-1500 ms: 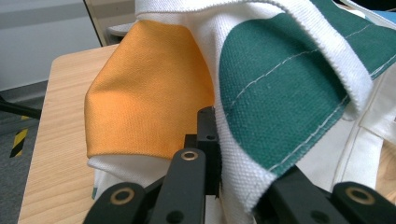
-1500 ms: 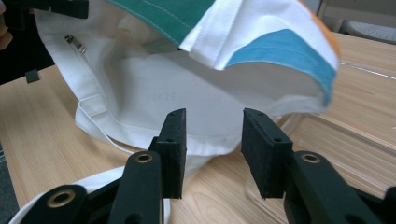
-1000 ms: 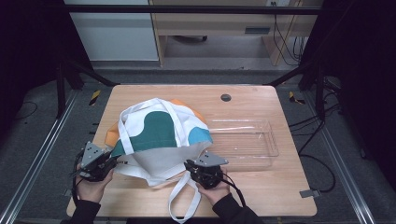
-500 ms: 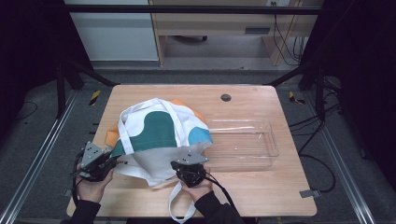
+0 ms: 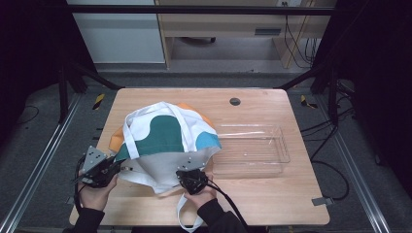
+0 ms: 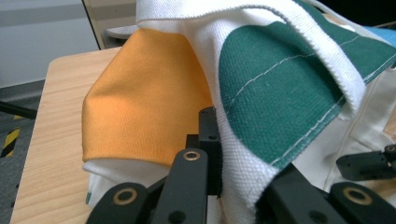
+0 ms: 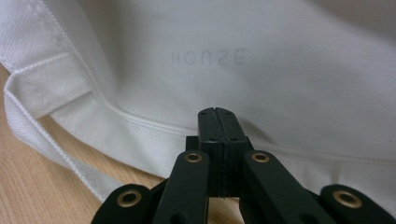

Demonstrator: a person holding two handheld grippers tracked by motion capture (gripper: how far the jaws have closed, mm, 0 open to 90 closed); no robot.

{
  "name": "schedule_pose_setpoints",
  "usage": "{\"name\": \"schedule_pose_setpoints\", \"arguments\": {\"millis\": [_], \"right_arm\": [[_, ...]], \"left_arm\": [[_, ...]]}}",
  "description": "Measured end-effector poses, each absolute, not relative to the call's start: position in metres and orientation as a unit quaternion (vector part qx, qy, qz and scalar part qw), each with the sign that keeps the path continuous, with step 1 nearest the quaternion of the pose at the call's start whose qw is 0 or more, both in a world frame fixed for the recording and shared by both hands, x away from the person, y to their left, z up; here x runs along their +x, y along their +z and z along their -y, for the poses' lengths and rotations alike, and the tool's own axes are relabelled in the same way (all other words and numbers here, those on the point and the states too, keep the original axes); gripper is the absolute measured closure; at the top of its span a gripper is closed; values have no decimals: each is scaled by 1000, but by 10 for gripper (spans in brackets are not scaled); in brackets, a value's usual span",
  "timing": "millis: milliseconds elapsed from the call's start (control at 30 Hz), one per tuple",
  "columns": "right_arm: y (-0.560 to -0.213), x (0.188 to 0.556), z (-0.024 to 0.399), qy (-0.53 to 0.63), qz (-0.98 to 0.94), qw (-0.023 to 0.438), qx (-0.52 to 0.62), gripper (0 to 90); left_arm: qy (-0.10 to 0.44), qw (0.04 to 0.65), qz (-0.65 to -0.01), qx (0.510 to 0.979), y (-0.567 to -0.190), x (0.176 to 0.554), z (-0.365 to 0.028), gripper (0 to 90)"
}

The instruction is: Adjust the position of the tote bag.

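High view: the tote bag (image 5: 167,145) lies on the table's (image 5: 272,199) near left, beside an empty clear tray (image 5: 252,150). Left gripper view: the left gripper (image 6: 233,154) pinches the bag's edge. Right gripper view: the right gripper (image 7: 218,116) is closed tight with nothing between its jaws, resting at the hem, so I judge the bag handling is only beginning.

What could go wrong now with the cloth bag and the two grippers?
The right gripper looks shut with no cloth between its jaws, just short of the bag's hem, so a pull there may move nothing. The left gripper pinches the tote bag; pulling on that side alone could drag it skewed. The loose strap overhangs the table edge and may snag.
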State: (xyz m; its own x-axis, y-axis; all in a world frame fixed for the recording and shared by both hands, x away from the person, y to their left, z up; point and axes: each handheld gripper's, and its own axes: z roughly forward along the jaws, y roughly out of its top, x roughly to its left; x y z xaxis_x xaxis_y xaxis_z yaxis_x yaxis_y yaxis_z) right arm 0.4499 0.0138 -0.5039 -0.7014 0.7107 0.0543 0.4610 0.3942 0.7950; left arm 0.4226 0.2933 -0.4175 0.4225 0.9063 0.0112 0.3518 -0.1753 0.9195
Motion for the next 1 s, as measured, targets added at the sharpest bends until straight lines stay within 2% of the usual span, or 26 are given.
{"name": "schedule_pose_setpoints", "arguments": {"millis": [500, 767, 800, 933, 1000], "right_arm": [[-507, 450, -17, 404, -834, 146, 347, 900], [-507, 448, -17, 405, -833, 147, 346, 900], [-507, 448, -17, 405, -833, 148, 346, 900], [-507, 448, -18, 405, -833, 151, 347, 900], [-507, 448, -18, 406, -831, 148, 350, 900]], "left_arm": [[301, 495, -449, 680, -394, 425, -291, 865], [307, 498, -455, 672, -394, 426, -291, 859], [309, 497, -454, 672, -395, 426, -291, 843], [326, 485, -451, 674, -396, 422, -291, 622], [332, 476, -451, 678, -397, 420, -292, 548]]}}
